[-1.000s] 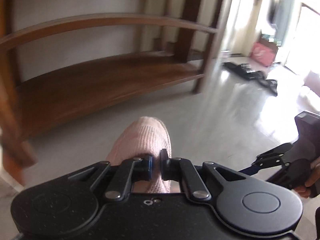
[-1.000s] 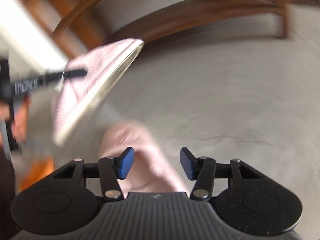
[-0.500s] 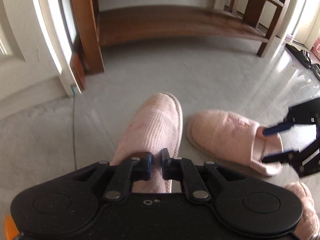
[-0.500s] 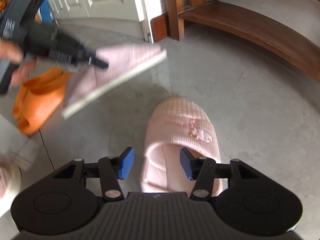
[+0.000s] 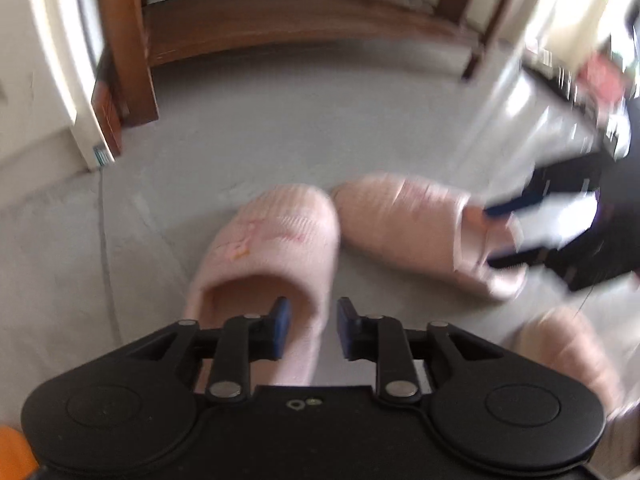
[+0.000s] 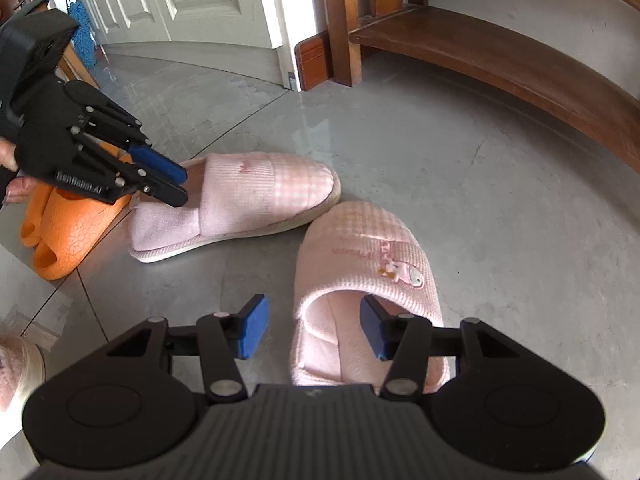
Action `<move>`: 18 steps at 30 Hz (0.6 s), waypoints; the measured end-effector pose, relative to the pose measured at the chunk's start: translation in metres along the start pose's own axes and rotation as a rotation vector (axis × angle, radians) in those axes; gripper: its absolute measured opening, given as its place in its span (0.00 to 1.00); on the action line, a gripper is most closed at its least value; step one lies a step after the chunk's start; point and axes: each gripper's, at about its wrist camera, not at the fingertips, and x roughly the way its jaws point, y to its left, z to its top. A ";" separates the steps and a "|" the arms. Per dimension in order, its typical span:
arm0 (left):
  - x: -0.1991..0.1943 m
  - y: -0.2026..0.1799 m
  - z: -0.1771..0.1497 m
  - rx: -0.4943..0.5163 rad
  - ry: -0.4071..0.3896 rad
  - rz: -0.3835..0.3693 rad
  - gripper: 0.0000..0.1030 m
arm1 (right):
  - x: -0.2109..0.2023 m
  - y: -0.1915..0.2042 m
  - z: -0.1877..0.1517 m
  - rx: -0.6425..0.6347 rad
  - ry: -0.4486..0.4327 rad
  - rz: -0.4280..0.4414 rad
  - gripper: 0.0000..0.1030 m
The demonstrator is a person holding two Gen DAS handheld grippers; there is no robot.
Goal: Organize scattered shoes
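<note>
Two pink slippers lie toe to toe on the grey floor. The plain slipper (image 5: 272, 248) (image 6: 240, 204) rests flat, and my left gripper (image 5: 312, 330) (image 6: 178, 184) is at its heel. Its jaws are opening; one pad sits inside the slipper's mouth and the other outside, with the side wall loose between them. My right gripper (image 6: 312, 332) (image 5: 494, 236) stands open over the heel of the slipper with the cartoon emblem (image 6: 368, 256) (image 5: 404, 220). Its right pad is inside the mouth, its left pad well clear of the wall.
A pair of orange sandals (image 6: 64, 232) lies behind the left gripper. A wooden shoe rack (image 6: 500, 60) (image 5: 280, 24) stands along the wall, beside a white door (image 6: 208, 0). A fluffy pink slipper (image 5: 568, 356) (image 6: 16, 376) lies near me.
The left gripper carried the plain slipper down to the floor beside the other one, then its jaws parted and let go. The right gripper stayed open over its slipper.
</note>
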 end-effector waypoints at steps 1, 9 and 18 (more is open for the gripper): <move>0.005 0.002 0.002 -0.035 0.002 -0.008 0.52 | 0.000 0.000 -0.001 0.005 0.001 -0.002 0.54; 0.045 0.017 0.020 -0.009 0.017 -0.066 0.03 | -0.002 -0.002 -0.001 0.053 -0.019 -0.038 0.54; -0.019 -0.024 -0.020 0.929 0.038 -0.151 0.04 | -0.021 -0.005 -0.020 0.124 -0.022 -0.093 0.54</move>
